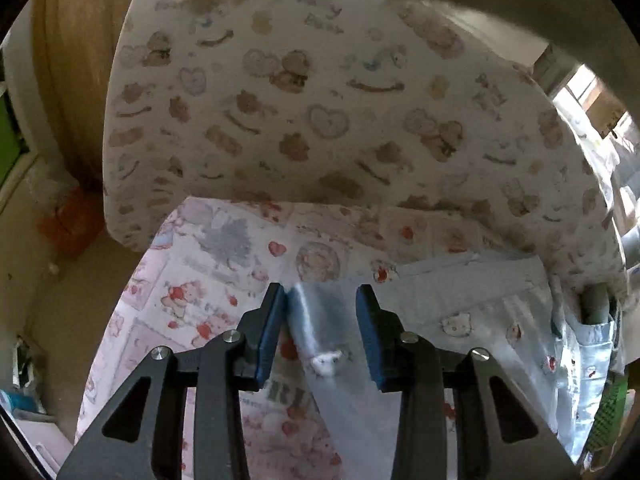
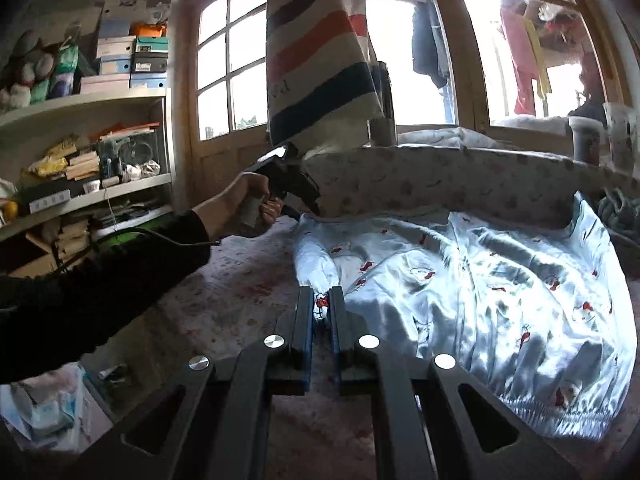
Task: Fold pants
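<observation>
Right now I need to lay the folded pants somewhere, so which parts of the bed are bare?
Free: the printed sheet between the pants and the bed's shelf-side edge, under the sleeved arm, and a strip in front of the waistband. Crowded: the bolster hems the far side, with a grey-green bundle at the right corner.

Pants (image 2: 480,280): pale blue, shiny satin-like fabric, printed with small white cat faces and red bows. Spread flat but heavily wrinkled on patterned bed cover, gathered elastic waistband (image 2: 560,404) seen at near right edge. Leg end (image 1: 316,332) bunched into narrow ridge at left, lifted slightly off cover.
</observation>
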Tool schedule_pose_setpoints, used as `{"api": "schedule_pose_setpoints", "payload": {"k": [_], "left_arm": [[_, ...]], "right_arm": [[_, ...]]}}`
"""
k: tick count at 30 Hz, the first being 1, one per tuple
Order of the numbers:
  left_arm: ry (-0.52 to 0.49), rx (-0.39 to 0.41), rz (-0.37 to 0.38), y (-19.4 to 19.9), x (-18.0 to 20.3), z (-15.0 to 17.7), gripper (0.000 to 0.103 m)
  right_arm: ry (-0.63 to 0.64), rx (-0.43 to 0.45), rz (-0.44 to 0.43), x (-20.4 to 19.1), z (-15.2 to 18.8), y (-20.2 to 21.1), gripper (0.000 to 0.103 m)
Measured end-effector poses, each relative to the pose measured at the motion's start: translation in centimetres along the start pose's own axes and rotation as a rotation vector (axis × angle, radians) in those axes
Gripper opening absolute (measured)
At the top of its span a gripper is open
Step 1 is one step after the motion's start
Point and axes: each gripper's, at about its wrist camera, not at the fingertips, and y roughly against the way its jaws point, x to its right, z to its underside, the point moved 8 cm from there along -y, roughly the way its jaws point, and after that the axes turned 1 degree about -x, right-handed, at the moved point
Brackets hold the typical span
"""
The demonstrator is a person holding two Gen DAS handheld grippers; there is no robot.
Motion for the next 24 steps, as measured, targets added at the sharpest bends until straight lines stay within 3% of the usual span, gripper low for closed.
{"api": "schedule_pose_setpoints", "payload": {"k": [4, 5, 6, 8, 10, 13, 19, 24], "left_arm": [[0.004, 0.013, -0.037, 0.2, -0.4, 0.0, 0.035], [0.002, 0.009, -0.042, 0.2, -0.4, -0.1, 0.029], [0.004, 0.008, -0.045, 0.2, -0.4, -0.1, 0.000], [-0.003, 0.005, -0.023, 0.3, -0.1, -0.1, 0.001], [-0.013, 0.050, -0.043, 1.4, 0.4, -0.4, 0.001], [-0.042, 0.093, -0.010, 3.2, 2.2, -0.9, 0.001], [-0.246, 0.216, -0.013, 9.0, 9.4, -0.9, 0.001], [-0.292, 0.265, 0.087, 12.9, 16.1, -1.0, 0.001]], "right_arm": [[0.029, 0.017, 0.018, -0.1, 0.0, 0.4, 0.007], [0.027, 0.017, 0.013, -0.2, 0.0, 0.4, 0.007], [0.021, 0.017, 0.010, -0.2, 0.1, 0.3, 0.007], [0.009, 0.016, 0.001, -0.1, 0.1, 0.2, 0.007], [0.007, 0.023, 0.006, 0.0, 0.1, 0.4, 0.007], [0.002, 0.041, 0.039, 0.7, 0.0, 0.9, 0.007], [-0.035, 0.083, 0.203, 3.9, 0.7, 2.4, 0.007], [-0.078, 0.108, 0.246, 5.8, 1.6, 4.0, 0.007]]}}
